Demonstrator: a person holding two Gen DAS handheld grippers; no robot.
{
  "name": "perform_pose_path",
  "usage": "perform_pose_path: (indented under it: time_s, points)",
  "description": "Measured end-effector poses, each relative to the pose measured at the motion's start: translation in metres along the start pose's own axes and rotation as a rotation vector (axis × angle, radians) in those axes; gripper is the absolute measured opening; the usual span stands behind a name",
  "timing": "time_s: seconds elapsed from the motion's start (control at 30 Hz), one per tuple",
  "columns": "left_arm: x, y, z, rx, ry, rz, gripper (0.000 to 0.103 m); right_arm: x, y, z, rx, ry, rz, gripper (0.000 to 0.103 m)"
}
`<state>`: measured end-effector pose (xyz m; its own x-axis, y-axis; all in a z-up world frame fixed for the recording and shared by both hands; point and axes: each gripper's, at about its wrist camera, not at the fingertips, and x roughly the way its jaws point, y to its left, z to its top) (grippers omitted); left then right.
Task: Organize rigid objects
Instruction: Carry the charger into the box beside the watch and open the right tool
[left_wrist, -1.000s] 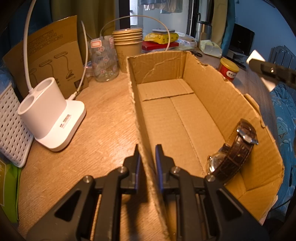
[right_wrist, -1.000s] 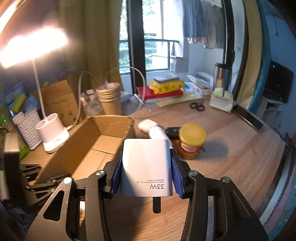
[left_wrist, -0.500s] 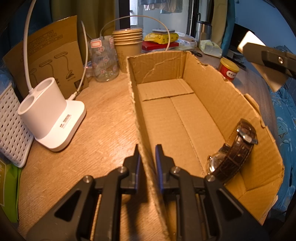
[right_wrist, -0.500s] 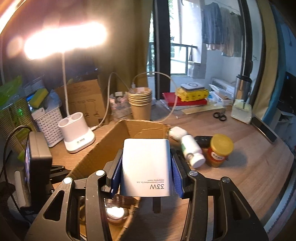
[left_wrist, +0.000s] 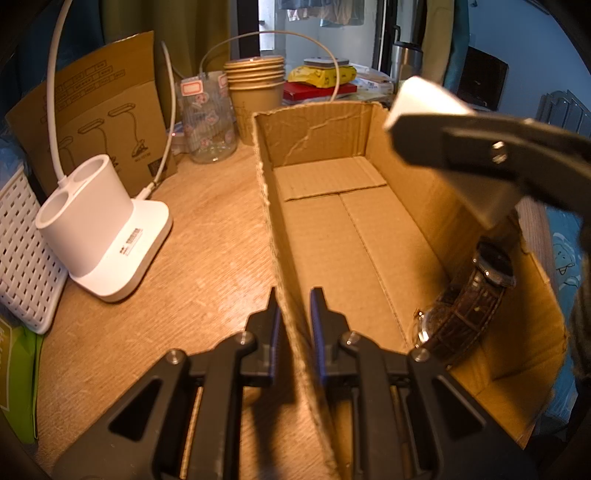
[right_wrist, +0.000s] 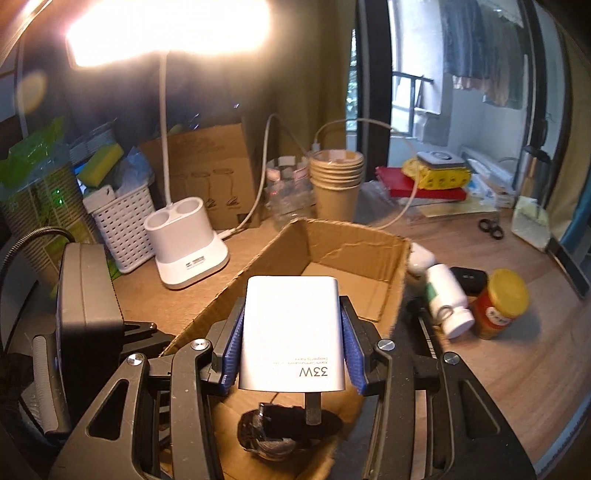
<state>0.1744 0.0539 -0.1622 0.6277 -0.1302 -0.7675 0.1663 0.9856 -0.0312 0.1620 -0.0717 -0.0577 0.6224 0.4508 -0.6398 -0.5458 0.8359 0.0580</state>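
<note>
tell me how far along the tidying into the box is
Done: the watch lies in the cardboard box. In hand: the right gripper holds the white charger over it; the left gripper pinches the box wall. Left: bottle, jar, case.

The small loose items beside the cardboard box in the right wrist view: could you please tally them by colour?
White: 2 (earbud case, pill bottle)
Black: 1 (small case)
Red with yellow lid: 1 (jar)
Total: 4
</note>
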Motion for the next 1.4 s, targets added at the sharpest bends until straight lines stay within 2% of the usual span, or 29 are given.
perform_pose_path:
  time_s: [0.3, 0.77, 0.97, 1.4]
  points:
    - [0.001, 0.001, 0.001, 0.001, 0.0, 0.001, 0.016, 0.029, 0.001, -0.001, -0.005, 0.098, 0.087, 0.049]
    - [0.0, -0.002, 0.001, 0.014, -0.005, 0.011, 0.016, 0.05, 0.001, -0.001, -0.012, 0.236, 0.095, 0.05]
    - [0.0, -0.003, 0.0, 0.016, -0.006, 0.012, 0.016, 0.048, -0.005, -0.001, 0.031, 0.219, 0.11, 0.061]
    - [-0.001, -0.005, -0.001, 0.016, -0.005, 0.013, 0.016, 0.033, -0.011, -0.003, 0.06, 0.152, 0.108, 0.061]
